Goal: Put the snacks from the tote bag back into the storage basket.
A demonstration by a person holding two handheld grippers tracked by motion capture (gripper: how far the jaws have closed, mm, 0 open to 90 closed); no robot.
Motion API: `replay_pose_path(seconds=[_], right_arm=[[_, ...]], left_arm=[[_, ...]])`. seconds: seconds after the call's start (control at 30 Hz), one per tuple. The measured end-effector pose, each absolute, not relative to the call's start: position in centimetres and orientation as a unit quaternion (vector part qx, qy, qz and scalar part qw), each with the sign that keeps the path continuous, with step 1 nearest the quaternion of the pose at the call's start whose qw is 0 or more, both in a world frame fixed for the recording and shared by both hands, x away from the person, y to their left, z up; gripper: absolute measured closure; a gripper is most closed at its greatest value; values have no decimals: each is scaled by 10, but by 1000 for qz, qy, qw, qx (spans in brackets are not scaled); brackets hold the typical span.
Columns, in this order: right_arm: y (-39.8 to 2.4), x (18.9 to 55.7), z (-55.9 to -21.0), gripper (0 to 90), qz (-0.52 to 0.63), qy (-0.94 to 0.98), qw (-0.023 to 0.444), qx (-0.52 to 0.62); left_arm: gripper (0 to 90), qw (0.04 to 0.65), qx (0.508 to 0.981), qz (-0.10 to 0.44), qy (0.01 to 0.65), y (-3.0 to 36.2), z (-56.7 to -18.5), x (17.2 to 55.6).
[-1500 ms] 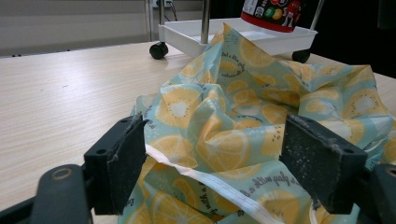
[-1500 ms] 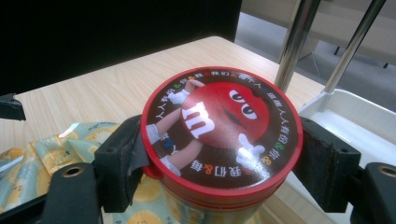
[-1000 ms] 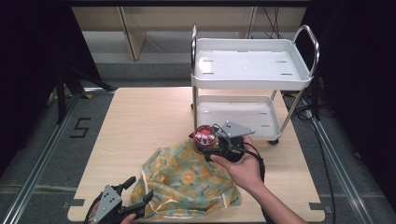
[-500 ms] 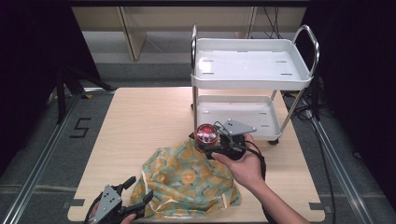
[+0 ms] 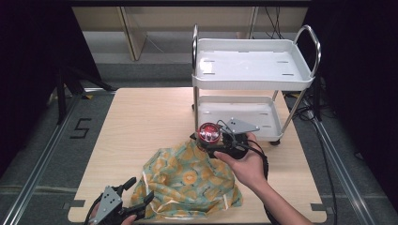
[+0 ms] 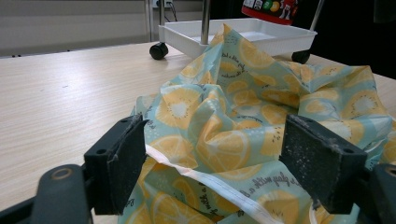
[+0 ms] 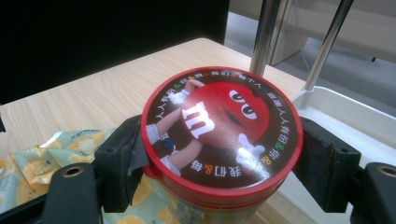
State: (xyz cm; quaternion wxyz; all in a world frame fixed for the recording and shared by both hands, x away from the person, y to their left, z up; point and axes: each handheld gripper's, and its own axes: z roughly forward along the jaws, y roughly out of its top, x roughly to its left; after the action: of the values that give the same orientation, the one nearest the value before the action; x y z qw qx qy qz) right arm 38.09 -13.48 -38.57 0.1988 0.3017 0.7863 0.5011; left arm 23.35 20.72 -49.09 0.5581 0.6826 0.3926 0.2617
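Holding, left side: left gripper (image 5: 136,199) hangs at the table's near edge with jaws spread, nothing between them; the hem of the crumpled yellow-and-teal lemon-print fabric bag (image 6: 243,135) lies just ahead of the pads.
Bag handling: soft and limp, likely light; it will fold and slide under a pinch, so the stitched white hem looks like the best place to bite.
Canister position: round red-lidded candy canister (image 7: 222,133) is off the light wooden table (image 5: 150,122), above the bag's far edge, just in front of the white two-tier metal cart (image 5: 253,70).
Right gripper (image 5: 212,140): clamped on the canister's sides just under the lid.
Canister handling: rigid, smooth-walled, probably slippery; grip below the lid rim so it cannot drop through.
Change from earlier: canister is slightly nearer the cart's lower tray; left gripper unmoved.
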Motion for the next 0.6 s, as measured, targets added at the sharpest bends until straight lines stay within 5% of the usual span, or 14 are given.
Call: replay_pose_path(seconds=[0.6], right_arm=[[-140, 387, -382, 261, 496, 785, 211, 306]], left_arm=[[216, 558, 682, 262, 393, 207, -491, 233]])
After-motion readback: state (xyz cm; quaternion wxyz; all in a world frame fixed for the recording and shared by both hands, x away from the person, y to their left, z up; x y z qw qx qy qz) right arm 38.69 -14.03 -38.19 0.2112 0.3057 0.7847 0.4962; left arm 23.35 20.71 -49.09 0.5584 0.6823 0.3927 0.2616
